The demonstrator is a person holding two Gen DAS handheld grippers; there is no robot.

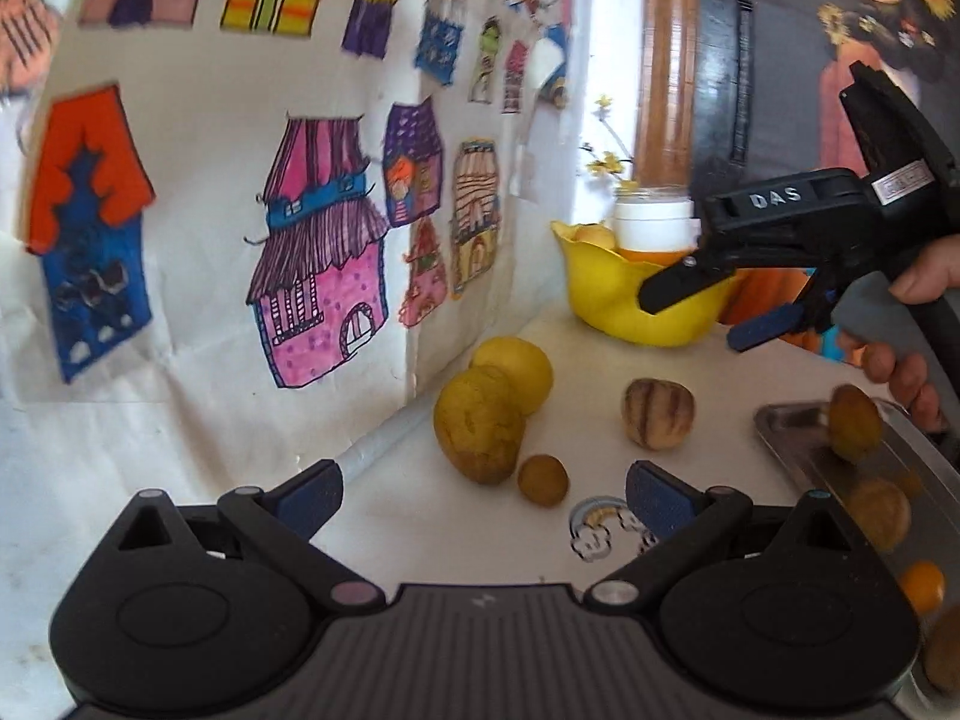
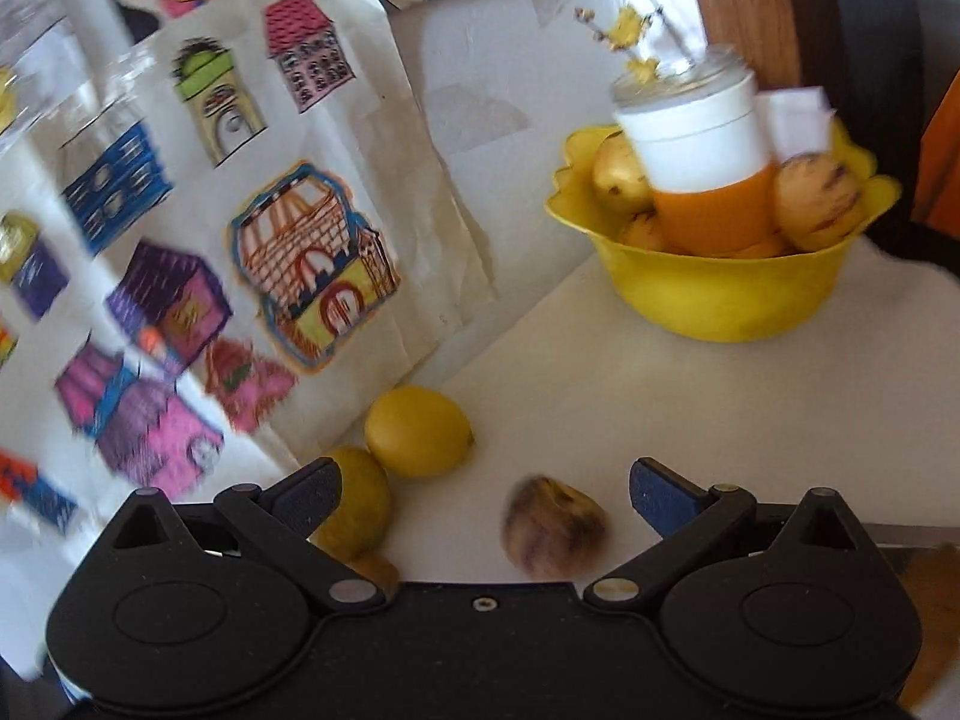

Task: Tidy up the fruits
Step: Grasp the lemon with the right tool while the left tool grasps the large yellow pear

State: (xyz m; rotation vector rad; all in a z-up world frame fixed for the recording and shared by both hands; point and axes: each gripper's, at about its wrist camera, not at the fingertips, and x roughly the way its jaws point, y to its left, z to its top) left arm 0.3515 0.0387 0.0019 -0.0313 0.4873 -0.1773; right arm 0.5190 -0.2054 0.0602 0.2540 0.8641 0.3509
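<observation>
On the white tabletop lie a yellow lemon (image 1: 516, 369) (image 2: 417, 429), a larger yellow-green fruit (image 1: 480, 432) (image 2: 354, 501), a small brown round fruit (image 1: 543, 480) and a striped pale fruit (image 1: 660, 414) (image 2: 552, 525). My left gripper (image 1: 486, 498) is open just short of them, with nothing between its fingers. My right gripper (image 1: 690, 324) (image 2: 486, 495), held by a hand, hangs open in front of the yellow bowl (image 1: 606, 294) (image 2: 720, 300); the striped fruit lies below its gap. The bowl holds several pale fruits and a white-and-orange jar (image 2: 702, 180).
A metal tray (image 1: 792, 420) at the right holds several brown fruits (image 1: 855, 423) and a small orange one (image 1: 921, 588). A paper wall of coloured house drawings (image 1: 318, 276) (image 2: 312, 276) closes off the left side. A wooden post (image 1: 666, 60) stands behind the bowl.
</observation>
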